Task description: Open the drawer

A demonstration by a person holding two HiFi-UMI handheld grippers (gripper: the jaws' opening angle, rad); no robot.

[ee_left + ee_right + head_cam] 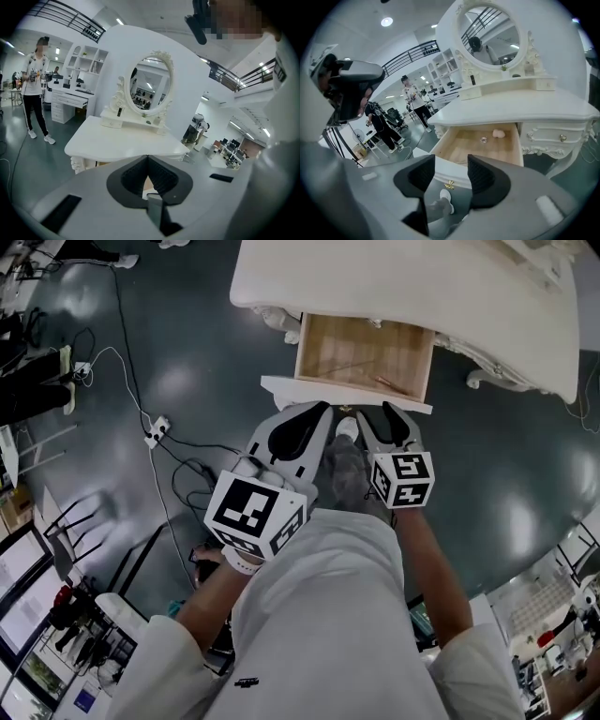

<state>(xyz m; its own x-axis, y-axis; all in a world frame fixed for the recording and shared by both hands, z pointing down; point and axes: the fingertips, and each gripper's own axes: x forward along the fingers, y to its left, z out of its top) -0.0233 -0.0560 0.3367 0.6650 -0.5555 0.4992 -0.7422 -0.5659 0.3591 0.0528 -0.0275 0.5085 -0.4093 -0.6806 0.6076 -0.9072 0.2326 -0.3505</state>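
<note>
The drawer (364,354) stands pulled well out from under the top of a white dressing table (403,287) with a smooth painted surface, scalloped edge and carved, scrolled legs. The drawer is a shallow rectangular box of pale, bare wood with visible grain, closed at the front by a white panel that carries a small gold handle (449,184) of ornate shape. A small pinkish lump (498,133) lies on the wooden bottom towards the back. An oval mirror (491,35) in a carved white frame stands on the table top. The left gripper (319,413), a grey-white moulded shell with black ribbed pads, has its jaws closed tip to tip with nothing between them, just short of the drawer front. The right gripper (378,418), of the same build, has its jaws spread wide and empty; the handle shows through the gap, clear of both pads. Each gripper bears a cube with black-and-white square markers (253,507). The floor (187,381) below is dark, glossy and reflective.
</note>
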